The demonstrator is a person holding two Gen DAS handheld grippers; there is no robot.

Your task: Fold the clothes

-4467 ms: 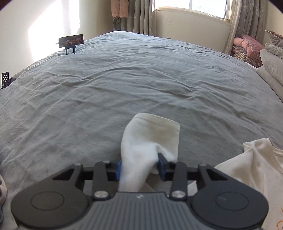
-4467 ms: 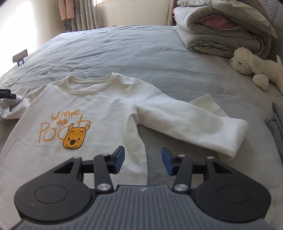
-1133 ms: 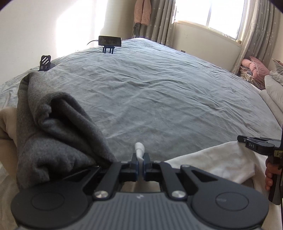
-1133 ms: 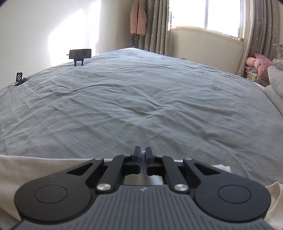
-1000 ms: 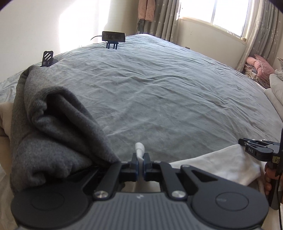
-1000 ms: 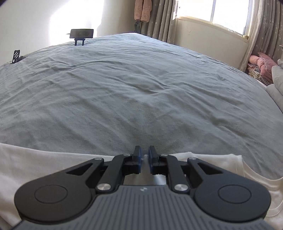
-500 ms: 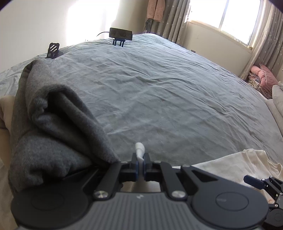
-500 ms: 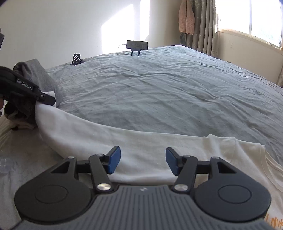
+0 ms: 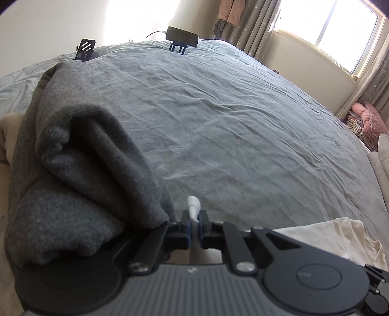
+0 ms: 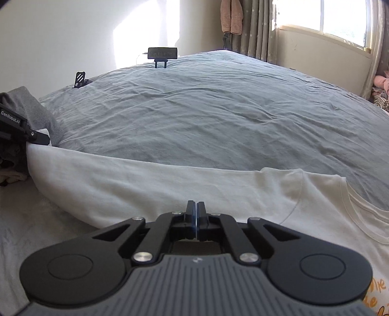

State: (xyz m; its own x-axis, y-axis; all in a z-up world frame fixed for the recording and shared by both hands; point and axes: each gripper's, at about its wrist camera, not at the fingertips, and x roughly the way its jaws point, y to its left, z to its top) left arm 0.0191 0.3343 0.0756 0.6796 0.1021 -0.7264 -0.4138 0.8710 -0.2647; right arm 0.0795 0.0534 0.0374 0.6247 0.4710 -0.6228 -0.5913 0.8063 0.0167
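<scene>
Grey bed (image 9: 231, 126): left gripper (image 9: 194, 222) pinches white sweatshirt (image 10: 145, 184) sleeve.

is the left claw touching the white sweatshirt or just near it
Touching. In the left wrist view the left claw is shut on a pinch of the white sweatshirt, with a tuft poking up between its fingers.

My fingers (image 9: 203, 220) are black with blue pads on both grippers. Sweatshirt (image 10: 150, 184) is cream white, orange lettering at its lower right edge. Bedspread (image 9: 243, 126) plain blue-grey, wrinkled. Knit garment (image 9: 73, 170) heathered dark grey, beige cloth (image 9: 7, 141) behind it. Curtains (image 10: 257, 26) grey-green with small pale stars. Towel (image 10: 231, 15) hanging there is dusty pink. Phone stand (image 10: 162, 54) black. Small holder (image 10: 80, 79) black with white diagonal stripes. Wall (image 10: 73, 31) off-white.
</scene>
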